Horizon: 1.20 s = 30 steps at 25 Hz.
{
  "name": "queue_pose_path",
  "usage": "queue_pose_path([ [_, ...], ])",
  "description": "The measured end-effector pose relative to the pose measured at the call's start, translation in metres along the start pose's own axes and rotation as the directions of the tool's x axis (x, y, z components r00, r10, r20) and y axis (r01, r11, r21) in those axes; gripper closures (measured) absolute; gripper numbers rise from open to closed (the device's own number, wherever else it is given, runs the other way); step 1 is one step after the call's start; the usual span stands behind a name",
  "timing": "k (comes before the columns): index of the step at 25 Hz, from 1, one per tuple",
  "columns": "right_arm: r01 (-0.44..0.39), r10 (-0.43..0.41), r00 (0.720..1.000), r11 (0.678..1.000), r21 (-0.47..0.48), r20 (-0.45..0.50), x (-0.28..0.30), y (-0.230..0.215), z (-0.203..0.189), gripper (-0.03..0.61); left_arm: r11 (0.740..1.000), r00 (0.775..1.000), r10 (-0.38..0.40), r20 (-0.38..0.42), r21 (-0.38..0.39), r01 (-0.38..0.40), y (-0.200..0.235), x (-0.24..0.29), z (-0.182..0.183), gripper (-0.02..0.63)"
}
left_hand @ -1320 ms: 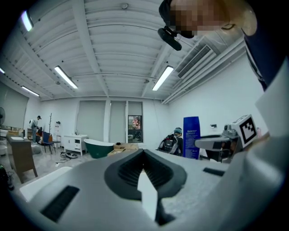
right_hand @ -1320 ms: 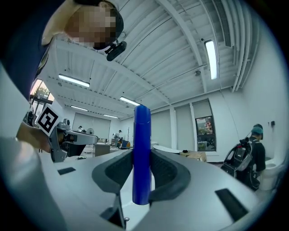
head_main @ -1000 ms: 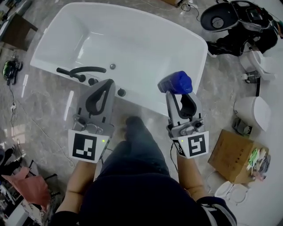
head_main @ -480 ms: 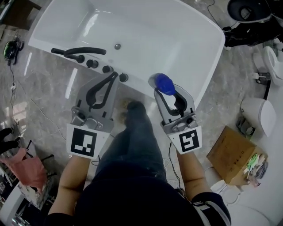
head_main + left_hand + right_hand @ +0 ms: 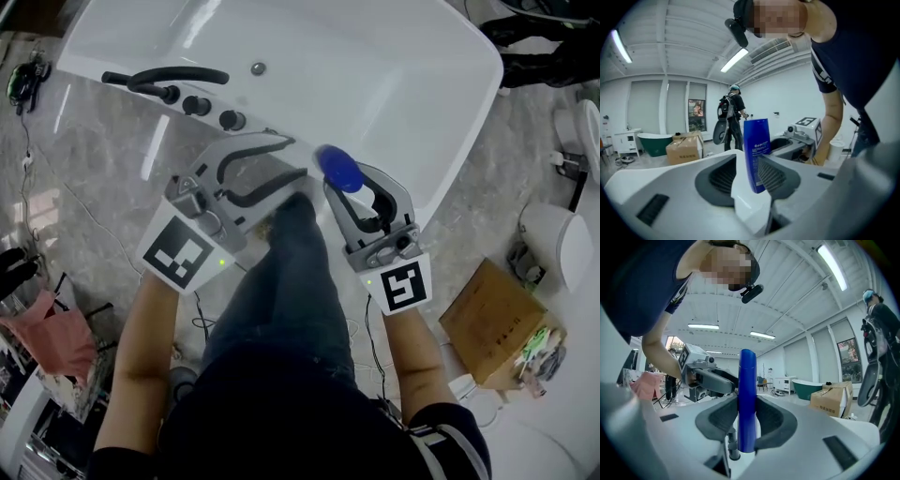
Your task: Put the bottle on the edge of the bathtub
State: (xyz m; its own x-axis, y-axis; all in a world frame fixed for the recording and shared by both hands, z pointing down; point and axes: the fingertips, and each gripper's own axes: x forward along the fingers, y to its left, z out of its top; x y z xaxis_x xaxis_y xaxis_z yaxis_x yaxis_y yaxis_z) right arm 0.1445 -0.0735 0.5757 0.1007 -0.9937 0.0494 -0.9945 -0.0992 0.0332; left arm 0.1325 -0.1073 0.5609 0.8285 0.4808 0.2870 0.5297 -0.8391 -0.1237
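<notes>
A blue bottle [image 5: 339, 169] is clamped in my right gripper [image 5: 352, 187], over the floor just short of the near edge of the white bathtub [image 5: 473, 122]. In the right gripper view the bottle [image 5: 746, 399] stands upright between the pads, and that gripper [image 5: 746, 425] is shut on it. My left gripper [image 5: 298, 159] points right toward the bottle with its jaws opening. In the left gripper view the bottle [image 5: 756, 154] shows at the tips of that gripper [image 5: 749, 171]. The left pads do not press on it.
A black faucet with knobs [image 5: 178, 84] sits on the tub's near left rim. The person's leg [image 5: 291, 281] is between the two grippers. A cardboard box [image 5: 497, 323] and a white fixture [image 5: 553, 244] lie at the right. Another person [image 5: 731, 117] stands far off.
My left gripper has swung right toward the bottle and its jaws have opened. The right gripper still holds the bottle and sits a little closer to the left one.
</notes>
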Motion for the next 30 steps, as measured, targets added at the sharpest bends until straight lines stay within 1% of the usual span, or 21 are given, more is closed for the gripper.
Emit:
queue_pose_path([
  [2,-0.027,0.027,1.0,1.0,-0.001,-0.009,0.002,0.005,-0.006,0.445,0.997,0.996,-0.083,-0.018,-0.008,0.083,-0.008,0.005,-0.008,0.489],
  [4,-0.059,0.059,0.998,0.998,-0.007,-0.015,0.005,0.012,-0.011,0.445,0.99,0.989,-0.139,-0.048,-0.009,0.138,-0.013,0.006,-0.018,0.488],
  [6,-0.088,0.088,0.996,0.996,-0.012,-0.025,0.008,0.018,-0.017,0.445,0.986,0.984,-0.166,-0.066,-0.009,0.166,-0.015,0.006,-0.027,0.488],
  [9,-0.116,0.115,0.992,0.993,-0.018,-0.047,0.011,0.024,-0.027,0.445,0.982,0.979,-0.19,-0.079,-0.038,0.188,-0.019,0.006,-0.041,0.489],
  [13,-0.142,0.14,0.986,0.99,-0.009,-0.09,0.019,0.031,-0.05,0.445,0.982,0.977,-0.176,-0.119,-0.094,0.166,-0.018,0.004,-0.069,0.489],
  [15,-0.152,0.15,0.98,0.988,-0.005,-0.128,0.021,0.033,-0.064,0.445,0.983,0.975,-0.166,-0.147,-0.101,0.152,-0.019,0.006,-0.083,0.489],
  [19,-0.169,0.164,0.969,0.986,-0.007,-0.186,0.023,0.034,-0.089,0.445,0.985,0.97,-0.157,-0.186,-0.095,0.141,-0.023,0.011,-0.11,0.489],
  [23,-0.188,0.18,0.954,0.982,-0.012,-0.24,0.028,0.037,-0.114,0.445,0.988,0.959,-0.146,-0.243,-0.078,0.131,-0.025,0.015,-0.136,0.491],
  [25,-0.2,0.189,0.943,0.98,-0.012,-0.273,0.03,0.039,-0.129,0.445,0.99,0.952,-0.137,-0.275,-0.07,0.123,-0.026,0.017,-0.149,0.491],
  [30,-0.228,0.208,0.916,0.974,-0.018,-0.344,0.038,0.038,-0.163,0.445,0.993,0.937,-0.113,-0.332,-0.078,0.092,-0.025,0.025,-0.18,0.491],
])
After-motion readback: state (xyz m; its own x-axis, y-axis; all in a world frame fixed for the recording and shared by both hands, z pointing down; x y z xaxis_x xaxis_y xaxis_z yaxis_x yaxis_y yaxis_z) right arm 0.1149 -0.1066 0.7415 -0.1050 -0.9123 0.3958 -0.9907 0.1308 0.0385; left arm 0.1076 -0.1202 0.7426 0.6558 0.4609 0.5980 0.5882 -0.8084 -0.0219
